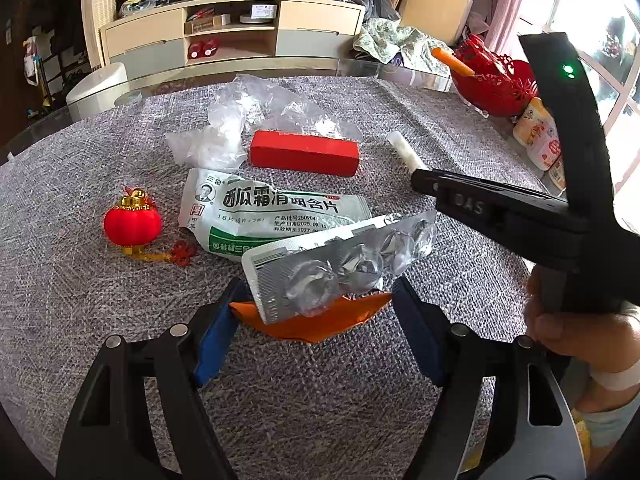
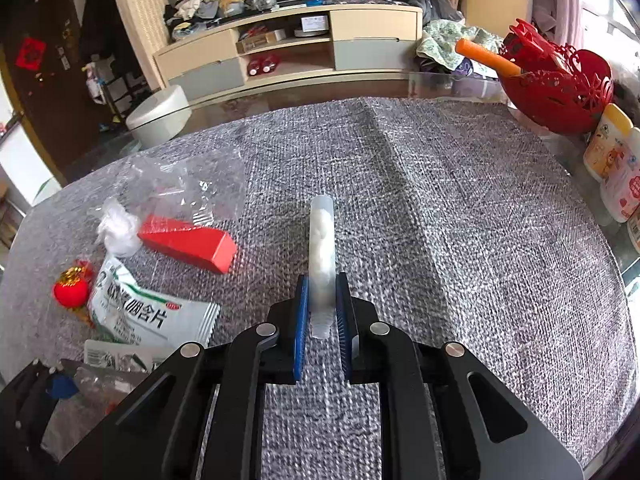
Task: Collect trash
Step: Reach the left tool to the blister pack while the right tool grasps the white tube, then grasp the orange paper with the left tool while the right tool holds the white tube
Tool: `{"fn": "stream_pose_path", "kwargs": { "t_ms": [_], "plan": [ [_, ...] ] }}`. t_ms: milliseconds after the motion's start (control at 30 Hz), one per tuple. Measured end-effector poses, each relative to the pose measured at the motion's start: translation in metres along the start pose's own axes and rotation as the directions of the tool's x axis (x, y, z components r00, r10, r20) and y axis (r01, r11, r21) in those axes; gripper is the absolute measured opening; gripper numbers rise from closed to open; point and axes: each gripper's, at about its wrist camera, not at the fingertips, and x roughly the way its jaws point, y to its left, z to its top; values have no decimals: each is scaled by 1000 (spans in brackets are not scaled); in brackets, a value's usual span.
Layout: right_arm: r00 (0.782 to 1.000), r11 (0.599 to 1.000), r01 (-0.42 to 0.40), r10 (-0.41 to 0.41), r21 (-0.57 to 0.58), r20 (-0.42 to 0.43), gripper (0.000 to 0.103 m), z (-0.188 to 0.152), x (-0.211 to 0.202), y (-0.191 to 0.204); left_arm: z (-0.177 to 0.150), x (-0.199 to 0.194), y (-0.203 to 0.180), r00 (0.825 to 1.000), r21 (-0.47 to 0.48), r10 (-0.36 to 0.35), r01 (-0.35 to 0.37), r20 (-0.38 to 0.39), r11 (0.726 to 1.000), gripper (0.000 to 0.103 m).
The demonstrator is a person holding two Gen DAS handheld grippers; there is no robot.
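**Trash pickup on the grey cloth**

Blue pads of the right gripper (image 2: 322, 304) press on a clear plastic tube (image 2: 321, 248) with white stuffing inside, its near end pinched between them and the rest lying away over the grey woven tablecloth (image 2: 460, 240). The left gripper (image 1: 316, 316) stands wide, its fingers on either side of an orange wrapper (image 1: 320, 322) and the near end of a silver blister pack (image 1: 340, 264); whether the pads touch either I cannot tell. Just beyond lies a white and green medicine sachet (image 1: 264, 212), with a small red lantern ornament (image 1: 132, 222) to its left. Farther off sits a red box (image 1: 304, 152), with crumpled clear plastic (image 1: 256, 112) behind and beside it. At the far right edge stand a red openwork basket (image 2: 560, 84) holding a carrot (image 2: 486, 56), and nearer, some bottles (image 2: 612, 160).
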Motion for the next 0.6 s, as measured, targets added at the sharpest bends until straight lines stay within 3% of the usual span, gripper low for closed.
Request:
{"fn": "stream_pose_path", "kwargs": {
  "t_ms": [600],
  "plan": [
    [1000,999,-21,22,40,-21,15,-59,-61,-29,-60,-44,-11,999,0,-3,3,-36,1000,69]
  ]
}}
